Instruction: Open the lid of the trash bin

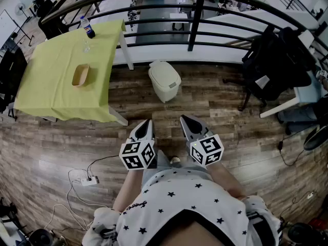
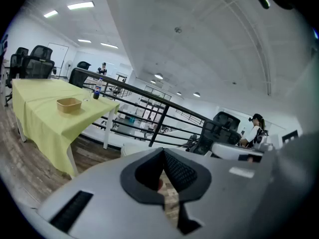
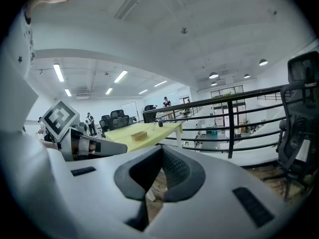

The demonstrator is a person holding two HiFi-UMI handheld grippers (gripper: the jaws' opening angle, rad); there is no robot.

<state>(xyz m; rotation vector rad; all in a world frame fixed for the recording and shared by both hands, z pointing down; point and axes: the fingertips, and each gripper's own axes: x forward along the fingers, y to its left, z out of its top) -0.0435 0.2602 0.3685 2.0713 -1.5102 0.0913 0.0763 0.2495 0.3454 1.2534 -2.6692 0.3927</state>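
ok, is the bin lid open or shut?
Shut: in the head view the lid lies flat on the trash bin, with no gap showing.

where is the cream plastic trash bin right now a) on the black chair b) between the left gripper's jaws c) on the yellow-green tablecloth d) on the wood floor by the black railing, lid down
d: the cream plastic trash bin stands on the wood floor in front of the black railing, lid down, well beyond the left gripper and the right gripper.
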